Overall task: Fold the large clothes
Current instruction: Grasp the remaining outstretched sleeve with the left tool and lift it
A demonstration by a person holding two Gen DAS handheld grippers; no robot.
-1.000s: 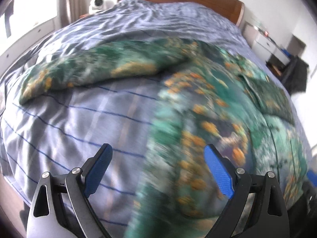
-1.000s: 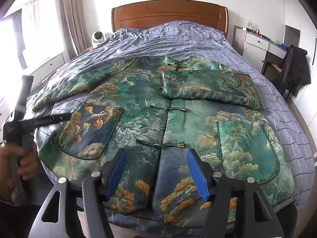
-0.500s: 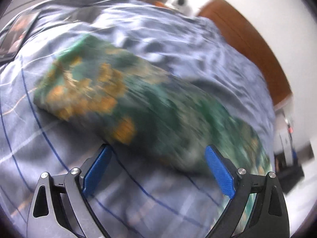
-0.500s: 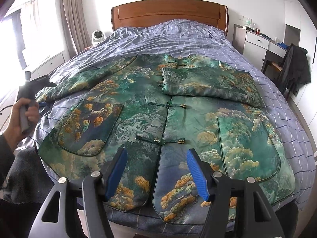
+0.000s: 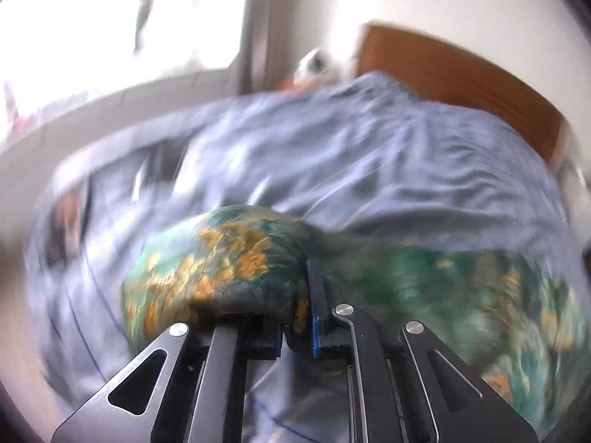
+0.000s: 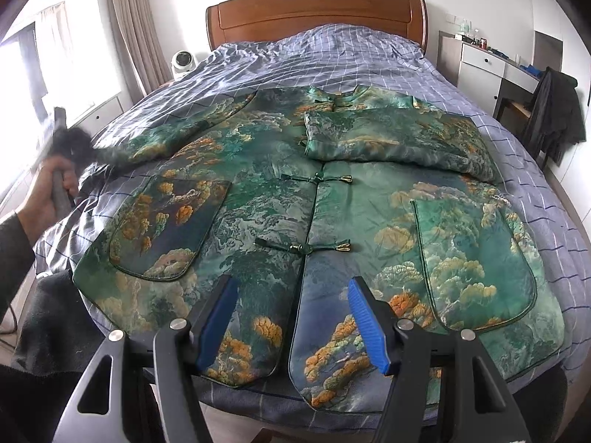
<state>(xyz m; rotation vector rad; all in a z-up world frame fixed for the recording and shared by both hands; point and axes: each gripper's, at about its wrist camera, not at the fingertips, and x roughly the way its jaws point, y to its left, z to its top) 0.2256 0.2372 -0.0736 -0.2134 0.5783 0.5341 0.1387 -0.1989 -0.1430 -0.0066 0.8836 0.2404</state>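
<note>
A green brocade jacket (image 6: 258, 192) with orange tree patterns lies front up on the bed. Its right sleeve (image 6: 399, 140) is folded across the chest. The left sleeve (image 6: 177, 133) stretches out toward the window side. In the left wrist view, my left gripper (image 5: 295, 317) is shut on the sleeve's cuff end (image 5: 207, 265), and the fabric bunches over one finger. The right wrist view shows that gripper (image 6: 62, 140) as a blur in a person's hand (image 6: 48, 192). My right gripper (image 6: 291, 317) hovers open above the jacket's hem with nothing between its fingers.
The jacket rests on a blue checked duvet (image 6: 332, 59) that covers the bed, with a wooden headboard (image 6: 314, 11) behind. A white fan (image 6: 183, 61) stands at the back left. A desk (image 6: 487, 62) and a chair with a dark coat (image 6: 554, 118) stand on the right.
My left gripper swung over to the left sleeve's cuff, closed on it and began to lift it. The right gripper stayed where it was, still open.
</note>
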